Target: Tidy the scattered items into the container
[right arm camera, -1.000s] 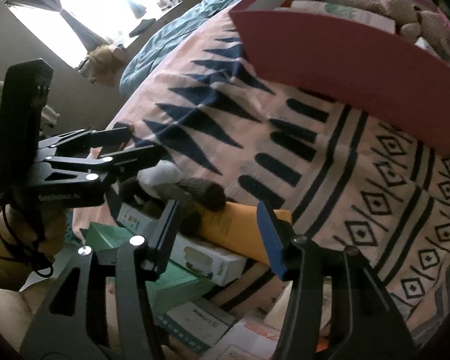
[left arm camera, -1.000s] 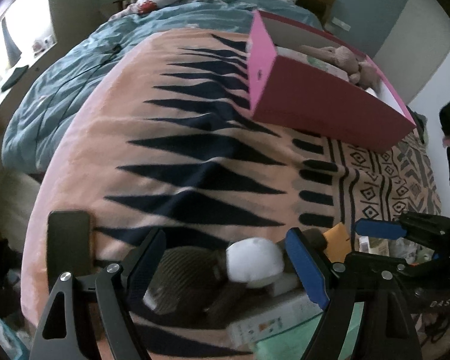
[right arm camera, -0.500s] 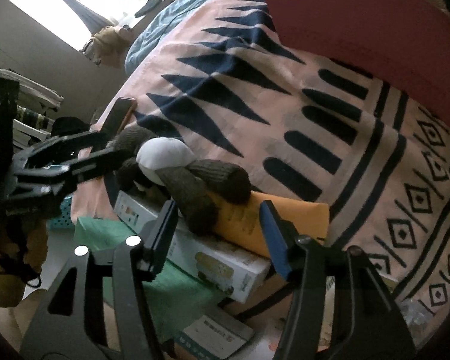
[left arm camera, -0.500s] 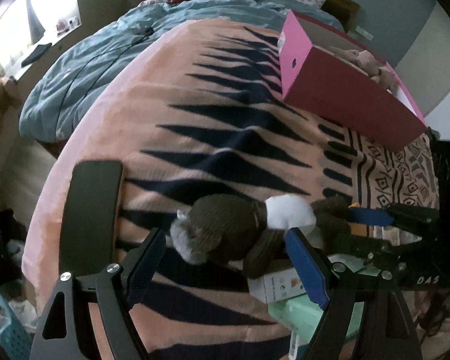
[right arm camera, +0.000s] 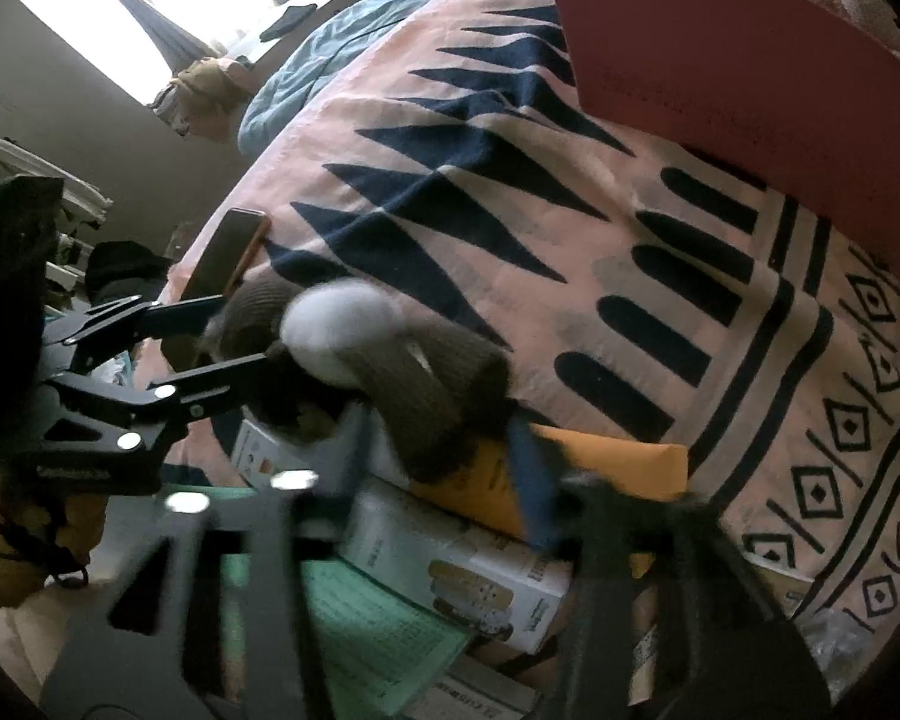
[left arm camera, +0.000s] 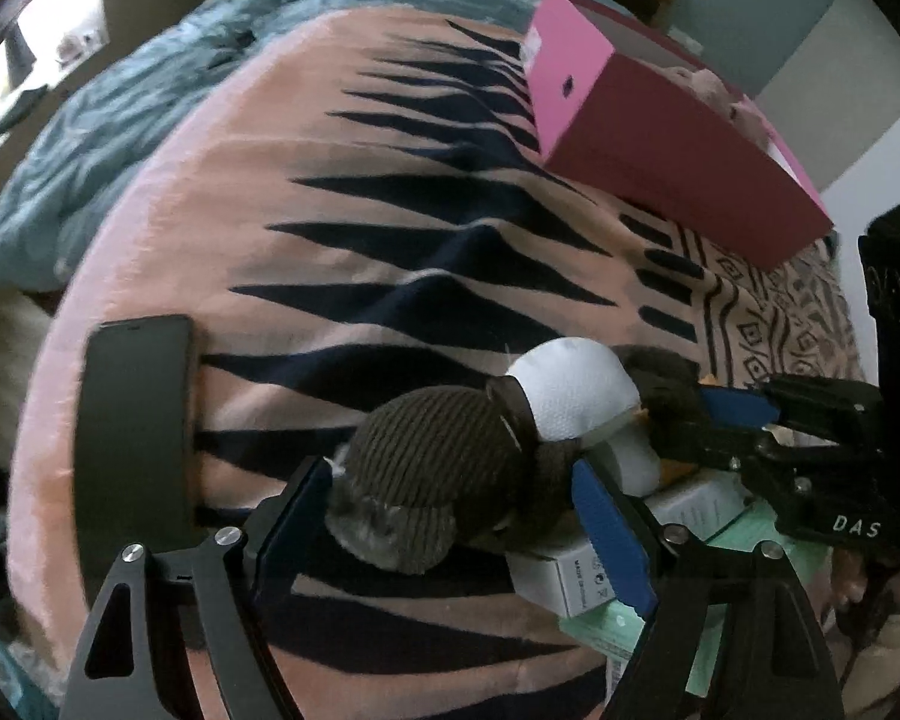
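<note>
Toy first: a brown knitted stuffed animal (left arm camera: 450,468) with a white belly lies at the near edge of the bed (left arm camera: 390,180), partly on the patterned blanket and partly on a white carton (right arm camera: 450,564) in the pile of boxes. Its long axis runs across my two tools, head toward my left, legs toward my right. My left tool (left arm camera: 450,516) straddles the head, one blue pad on each side; its jaws are closing from wide, and I see no pad pressing the plush yet. My right tool (right arm camera: 444,468) is over the legs, where they rest on an orange envelope (right arm camera: 600,468); its jaws are closing fast and blurred, a leg sits between them, and I cannot tell whether they bite it yet. I judge both ends equally near, so a two-handed lift suits. The pink box (left arm camera: 660,156) stands well apart up the bed, already holding a pale plush. A dark phone (left arm camera: 132,438) lies left of the toy.
</note>
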Motion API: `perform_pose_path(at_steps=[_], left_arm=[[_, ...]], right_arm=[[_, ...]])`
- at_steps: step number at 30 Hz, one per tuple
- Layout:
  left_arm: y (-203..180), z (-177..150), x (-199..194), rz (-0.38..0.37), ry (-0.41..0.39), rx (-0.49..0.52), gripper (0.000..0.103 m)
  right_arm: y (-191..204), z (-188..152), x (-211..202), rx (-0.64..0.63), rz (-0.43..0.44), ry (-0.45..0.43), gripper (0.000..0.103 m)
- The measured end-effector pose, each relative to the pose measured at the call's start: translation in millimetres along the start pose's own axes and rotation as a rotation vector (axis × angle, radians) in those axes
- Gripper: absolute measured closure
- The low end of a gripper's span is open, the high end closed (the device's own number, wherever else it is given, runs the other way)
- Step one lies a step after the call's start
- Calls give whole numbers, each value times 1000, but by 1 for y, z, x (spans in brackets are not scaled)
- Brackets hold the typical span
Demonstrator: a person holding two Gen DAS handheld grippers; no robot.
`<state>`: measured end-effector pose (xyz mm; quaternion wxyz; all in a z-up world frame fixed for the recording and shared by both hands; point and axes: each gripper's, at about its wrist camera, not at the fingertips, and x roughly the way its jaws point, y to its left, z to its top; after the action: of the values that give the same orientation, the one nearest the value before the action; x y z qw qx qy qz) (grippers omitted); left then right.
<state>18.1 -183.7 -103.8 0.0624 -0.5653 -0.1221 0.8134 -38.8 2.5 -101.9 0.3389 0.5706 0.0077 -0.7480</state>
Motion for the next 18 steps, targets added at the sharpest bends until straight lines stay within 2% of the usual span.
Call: perform_pose_path(at_steps=[5, 11, 15, 18], left_arm=[[-1, 6, -1, -66, -9, 27, 31], [-24, 22, -9, -178, -53, 69, 33], [-39, 33, -2, -183, -53, 108, 33], [-42, 34, 5, -197, -30, 121, 32]], right_arm=[[-1, -1, -8, 38, -23, -38, 75], [-14, 0, -44, 117, -53, -139, 76], [-34, -4, -63, 179, -132, -181, 76], [-58, -13, -66, 271, -170, -172, 75]])
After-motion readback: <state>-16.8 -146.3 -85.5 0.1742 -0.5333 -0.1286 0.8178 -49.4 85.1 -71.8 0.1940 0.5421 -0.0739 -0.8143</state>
